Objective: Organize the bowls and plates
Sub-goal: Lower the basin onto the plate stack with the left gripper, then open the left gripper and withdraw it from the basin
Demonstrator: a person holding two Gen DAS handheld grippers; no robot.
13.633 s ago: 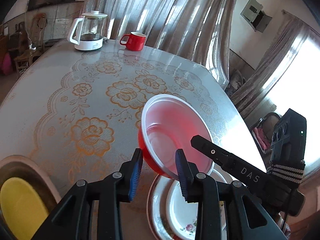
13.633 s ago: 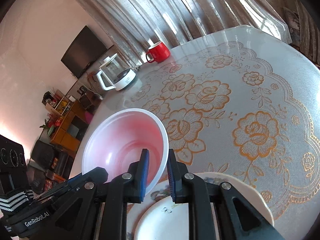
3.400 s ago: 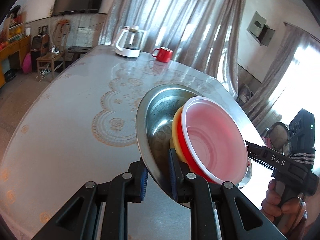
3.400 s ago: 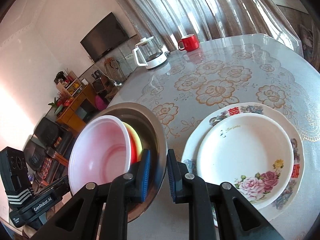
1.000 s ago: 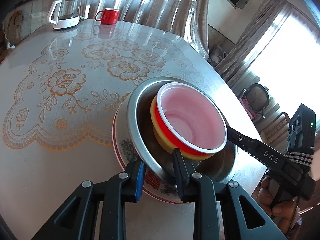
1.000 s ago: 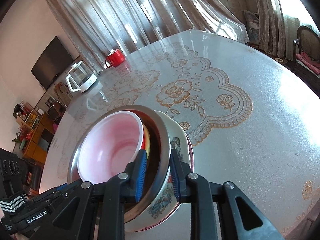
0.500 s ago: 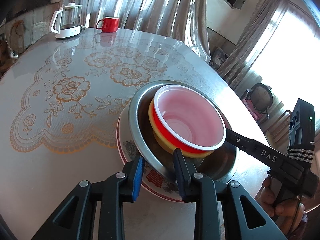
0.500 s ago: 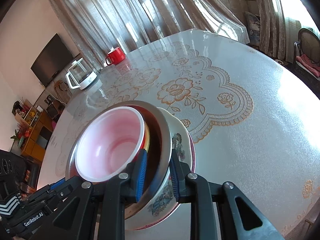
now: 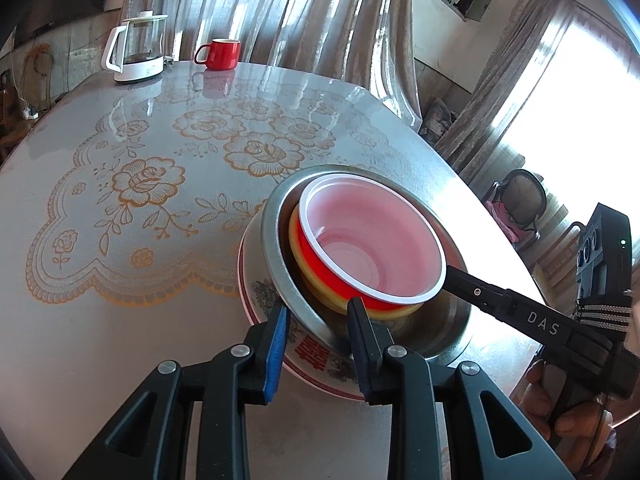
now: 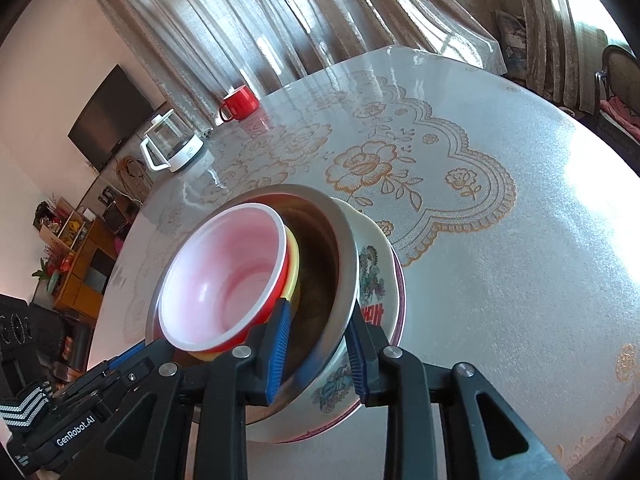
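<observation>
A red bowl with a white inside [image 9: 372,240] sits nested in a yellow bowl [image 9: 316,280], both inside a steel bowl [image 9: 276,248]. The steel bowl rests on floral plates [image 9: 308,356] on the table. My left gripper [image 9: 318,322] straddles the near rim of the steel bowl with its jaws slightly apart. My right gripper [image 10: 316,332] straddles the opposite rim [image 10: 344,248], jaws also slightly apart, one finger inside and one outside. The red bowl [image 10: 224,268] and floral plates [image 10: 372,280] show in the right wrist view too.
A red mug [image 9: 220,54] and a glass kettle on a white base [image 9: 138,54] stand at the table's far edge. The round table [image 9: 120,184] has a lace-pattern cover. A chair [image 9: 520,196] stands beyond the right edge.
The steel bowl with its stack has settled onto the floral plates. Both grippers have loosened slightly on the steel rim and drawn back a little.
</observation>
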